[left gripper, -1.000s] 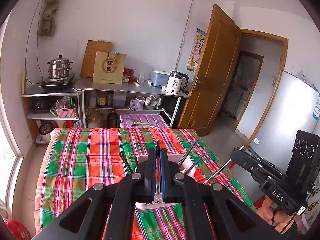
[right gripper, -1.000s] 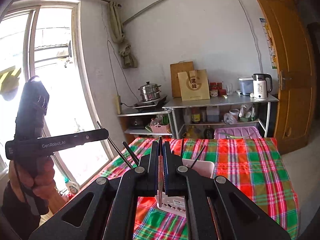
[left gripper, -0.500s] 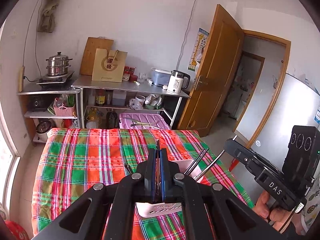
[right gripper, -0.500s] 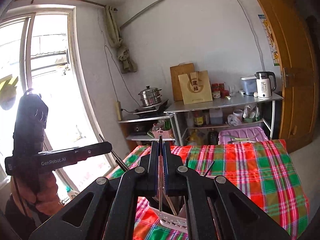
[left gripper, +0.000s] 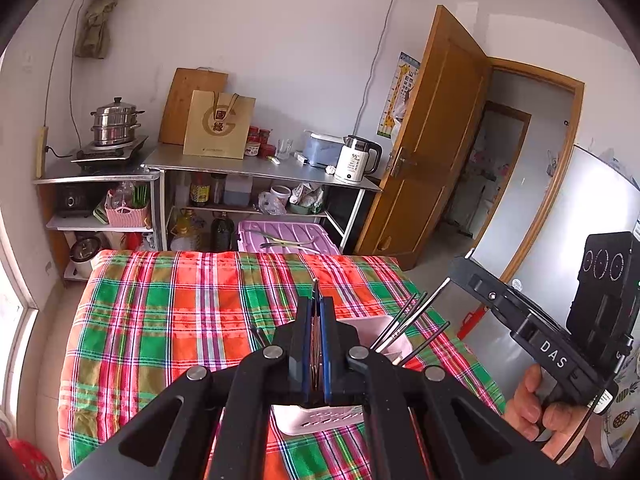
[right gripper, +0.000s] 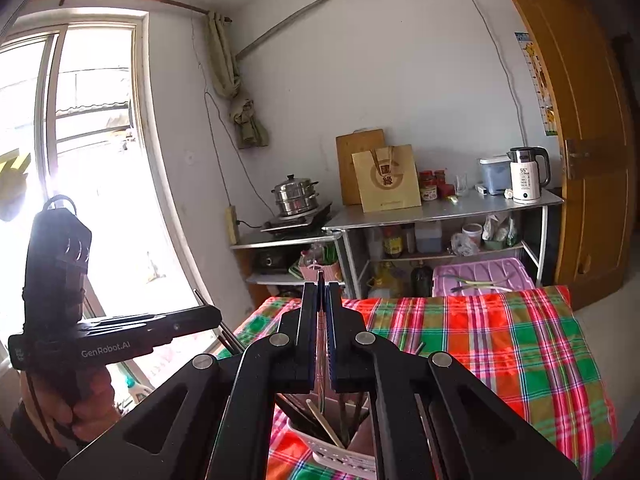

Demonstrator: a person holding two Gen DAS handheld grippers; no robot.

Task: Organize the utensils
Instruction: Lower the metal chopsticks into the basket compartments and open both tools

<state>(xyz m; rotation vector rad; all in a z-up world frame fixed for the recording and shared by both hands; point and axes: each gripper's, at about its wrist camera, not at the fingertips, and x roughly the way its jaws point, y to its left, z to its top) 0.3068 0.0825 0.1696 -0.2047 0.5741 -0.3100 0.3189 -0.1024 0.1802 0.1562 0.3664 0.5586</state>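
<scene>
The left gripper [left gripper: 316, 344] has its fingers [left gripper: 306, 344] pressed nearly together, with a thin metal utensil [left gripper: 315, 292] clamped in the narrow slot between the blue pads; its tip projects just past the fingertips. The right gripper [right gripper: 320, 340] is in the same condition: fingers [right gripper: 309, 336] drawn close, gripping a thin utensil [right gripper: 320, 280] whose end stands slightly proud of the tips. Directly below both grippers sits a white perforated utensil holder [left gripper: 320, 420], which rests on the counter [left gripper: 180, 320], covered by a red, green and white plaid cloth, close to the near edge and toward the near right corner in the left wrist view. Several dark chopsticks [left gripper: 400, 326] stand in the holder and lean toward the right edge. The right wrist view looks down into the holder [right gripper: 344, 460], where dark sticks and one pale stick [right gripper: 322, 420] lean against its walls. Each view shows the opposite handheld unit at its side, held by a hand [left gripper: 532, 404]. Beyond the far edge of the counter stand a steel shelf unit [left gripper: 260, 172] carrying a kettle [left gripper: 356, 160], a paper bag [left gripper: 218, 124] and a steamer pot [left gripper: 116, 122].
</scene>
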